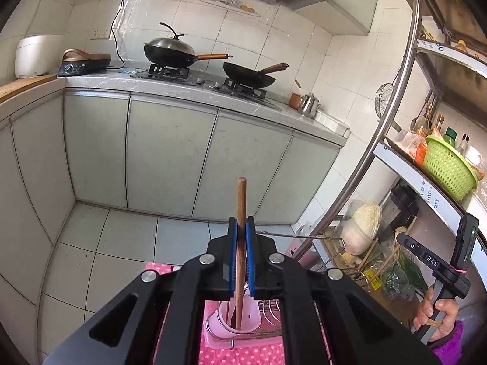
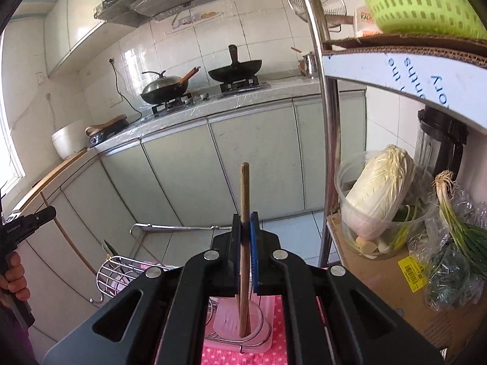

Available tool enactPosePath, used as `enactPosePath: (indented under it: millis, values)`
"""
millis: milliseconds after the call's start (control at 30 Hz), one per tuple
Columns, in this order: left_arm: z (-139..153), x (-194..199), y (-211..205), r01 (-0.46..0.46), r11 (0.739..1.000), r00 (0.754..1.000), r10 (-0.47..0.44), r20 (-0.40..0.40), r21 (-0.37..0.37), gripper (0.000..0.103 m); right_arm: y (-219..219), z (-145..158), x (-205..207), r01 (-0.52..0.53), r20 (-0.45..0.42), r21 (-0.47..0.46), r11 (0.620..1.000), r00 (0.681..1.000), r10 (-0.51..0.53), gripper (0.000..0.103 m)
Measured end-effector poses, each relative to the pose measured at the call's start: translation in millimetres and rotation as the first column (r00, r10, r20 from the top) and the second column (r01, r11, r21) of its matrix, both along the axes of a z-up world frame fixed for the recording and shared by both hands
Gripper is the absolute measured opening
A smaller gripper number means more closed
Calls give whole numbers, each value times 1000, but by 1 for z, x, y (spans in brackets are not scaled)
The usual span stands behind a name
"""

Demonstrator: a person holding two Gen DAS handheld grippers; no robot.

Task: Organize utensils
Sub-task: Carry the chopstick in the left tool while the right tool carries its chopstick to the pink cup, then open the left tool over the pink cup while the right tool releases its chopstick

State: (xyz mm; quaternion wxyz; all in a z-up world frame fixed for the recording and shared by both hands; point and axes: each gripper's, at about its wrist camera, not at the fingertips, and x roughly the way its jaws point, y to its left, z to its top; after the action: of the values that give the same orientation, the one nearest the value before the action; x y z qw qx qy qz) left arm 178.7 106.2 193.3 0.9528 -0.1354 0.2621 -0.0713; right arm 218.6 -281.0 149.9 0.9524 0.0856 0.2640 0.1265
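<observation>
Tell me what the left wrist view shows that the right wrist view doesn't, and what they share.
Left only: the left gripper shut on a wooden stick; a hand holding the other gripper's handle at right; bottles on the shelf.

Right only: the right gripper shut on its own wooden stick; a wire rack at lower left; green onions; a yellow label.

Both: two woks on the stove, the rice cooker, green basket, cabbage, pink holder below, pink dotted cloth.
</observation>
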Motion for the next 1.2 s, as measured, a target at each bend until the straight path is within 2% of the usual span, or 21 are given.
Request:
enactPosePath:
  millis: [267, 400, 533, 767, 867, 967, 1033, 1200]
  values:
    - [-42, 26, -15, 28, 999, 992, -24, -125, 32, 5, 13, -36, 15, -38, -137, -37, 999, 990, 33, 6]
    - [-64, 35, -18, 29, 999, 985, -24, -169, 27, 5, 17, -51, 19, -41, -169, -41, 998, 985, 34, 6]
    - [-80, 42, -18, 18, 999, 981, -12, -192, 30, 5, 18, -53, 20, -45, -170, -33, 998, 985, 39, 6]
    - [-82, 45, -17, 6, 1000, 981, -5, -193, 7, 6, 21, -50, 14, -38, -141, -43, 998, 989, 31, 6]
    - [-81, 45, -15, -5, 1000, 981, 4, -195, -4, 11, 19, -47, 16, -43, -151, -26, 999, 988, 38, 7]
    - [-77, 42, -15, -10, 1000, 983, 9, -181, -4, 19, 20, -44, 15, -49, -148, -31, 998, 988, 44, 16]
    - [-73, 39, -15, -9, 1000, 986, 8, -168, 0, 26, 20, -41, 12, -48, -140, -39, 998, 989, 42, 29]
    - [-58, 29, -13, -21, 1000, 992, 22, -123, 13, 28, 18, -34, 4, -43, -123, -55, 998, 992, 36, 33]
